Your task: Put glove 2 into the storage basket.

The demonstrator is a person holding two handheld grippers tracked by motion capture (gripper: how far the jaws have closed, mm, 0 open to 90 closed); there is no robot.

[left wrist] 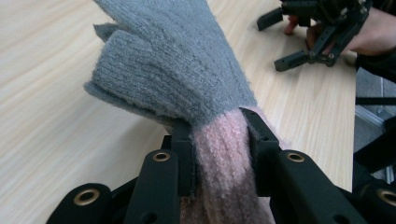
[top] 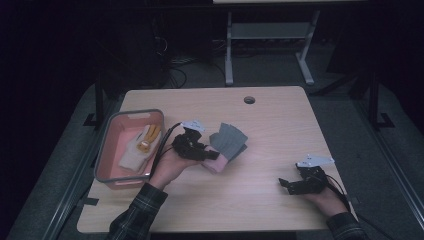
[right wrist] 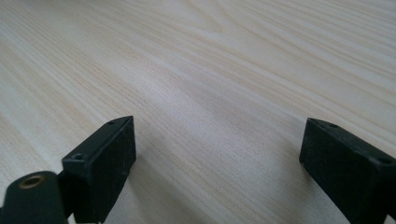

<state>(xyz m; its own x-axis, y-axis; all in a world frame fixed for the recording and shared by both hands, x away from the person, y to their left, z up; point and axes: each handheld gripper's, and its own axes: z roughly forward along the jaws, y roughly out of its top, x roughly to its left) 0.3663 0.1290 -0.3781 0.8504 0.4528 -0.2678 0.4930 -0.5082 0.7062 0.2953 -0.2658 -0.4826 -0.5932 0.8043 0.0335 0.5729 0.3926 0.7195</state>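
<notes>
My left claw (left wrist: pixel 219 149) grips the soft, floppy glove (left wrist: pixel 177 70) by its pink cuff, w/ right claw (right wrist: pixel 217 158) open.

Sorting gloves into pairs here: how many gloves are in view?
2. A grey and pink glove is clamped in the left gripper; a white and yellow one lies in the pink bin. Others may be hidden underneath.

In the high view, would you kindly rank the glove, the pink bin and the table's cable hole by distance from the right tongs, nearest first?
1. Glove, left of the right tongs, held by the left tongs.
2. Cable hole, at the far edge.
3. Pink bin, far left.
</notes>
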